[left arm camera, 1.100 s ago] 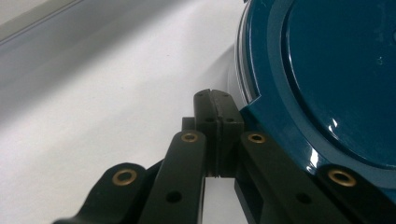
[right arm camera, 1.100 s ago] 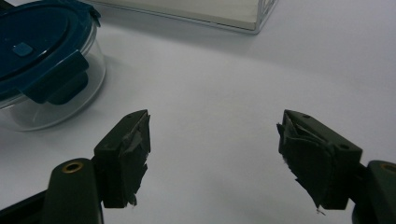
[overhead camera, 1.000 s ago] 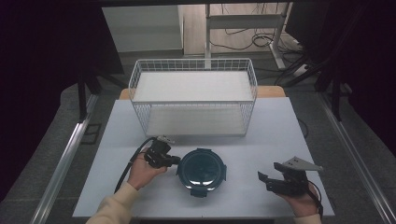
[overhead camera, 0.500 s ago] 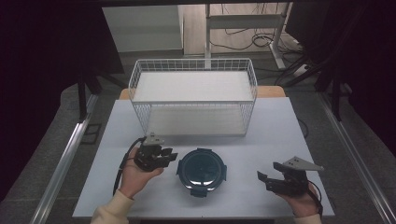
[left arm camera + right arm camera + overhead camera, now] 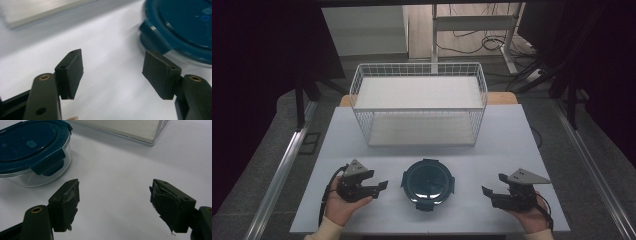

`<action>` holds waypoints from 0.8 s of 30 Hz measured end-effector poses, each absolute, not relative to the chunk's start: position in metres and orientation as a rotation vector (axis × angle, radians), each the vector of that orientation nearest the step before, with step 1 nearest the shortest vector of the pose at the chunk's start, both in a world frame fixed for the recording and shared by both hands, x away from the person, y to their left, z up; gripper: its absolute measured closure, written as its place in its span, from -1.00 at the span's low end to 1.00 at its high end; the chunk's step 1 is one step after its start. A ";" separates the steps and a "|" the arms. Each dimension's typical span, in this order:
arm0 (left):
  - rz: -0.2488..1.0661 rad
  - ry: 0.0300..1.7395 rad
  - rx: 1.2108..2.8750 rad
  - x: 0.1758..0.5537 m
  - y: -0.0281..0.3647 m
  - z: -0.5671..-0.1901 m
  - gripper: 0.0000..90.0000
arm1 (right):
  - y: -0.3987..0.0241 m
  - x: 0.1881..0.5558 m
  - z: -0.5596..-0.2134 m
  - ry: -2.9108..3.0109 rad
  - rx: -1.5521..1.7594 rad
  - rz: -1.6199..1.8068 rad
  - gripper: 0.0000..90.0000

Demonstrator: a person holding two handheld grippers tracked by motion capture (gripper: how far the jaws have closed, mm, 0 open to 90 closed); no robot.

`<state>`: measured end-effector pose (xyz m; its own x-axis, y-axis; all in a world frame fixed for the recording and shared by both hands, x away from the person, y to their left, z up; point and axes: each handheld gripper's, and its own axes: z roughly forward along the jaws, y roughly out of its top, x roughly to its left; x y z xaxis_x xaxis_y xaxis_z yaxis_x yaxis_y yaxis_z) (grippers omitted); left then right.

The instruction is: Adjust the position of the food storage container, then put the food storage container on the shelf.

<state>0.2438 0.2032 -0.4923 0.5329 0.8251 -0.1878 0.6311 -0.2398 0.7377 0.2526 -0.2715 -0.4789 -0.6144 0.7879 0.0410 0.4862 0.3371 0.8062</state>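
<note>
Container (image 5: 428, 181) — round, clear-walled, with a dark teal clip-on lid, standing upright on the white table (image 5: 512, 140) near its front edge, midway between the two grippers and touching neither. Lid on, its side clips folded down against the glass wall in the right gripper view.

Left gripper (image 5: 381, 186) — held in the person's left hand (image 5: 339, 207), lying low over the table just left of the container, jaws pointing toward it. Jaws have just been opening and stand wide apart with only bare table between them; in the left gripper view the container's rim sits beyond the right-hand pad (image 5: 161, 73), apart from it.

Right gripper (image 5: 487, 192) — held in the right hand (image 5: 527, 215), well to the right of the container, jaws also facing it. Jaws have just been opening a little further; nothing between them.

Wire basket (image 5: 419, 107) — white, rectangular, behind the container toward the far side of the table.
</note>
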 end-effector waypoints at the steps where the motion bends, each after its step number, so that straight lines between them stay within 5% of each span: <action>1: 0.295 1.189 1.952 0.243 0.205 -0.491 -0.34 | -0.272 0.253 -0.479 2.251 1.130 1.168 -0.48; 24: 0.195 1.211 1.889 0.241 0.204 -0.487 -0.56 | -0.268 0.254 -0.479 2.245 1.182 1.222 -0.56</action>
<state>0.2406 0.2037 -0.4873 0.5164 0.8022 -0.2996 0.6679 -0.1584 0.7272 0.2542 -0.2677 -0.4795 -0.6044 0.7904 0.0995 0.5124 0.2901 0.8082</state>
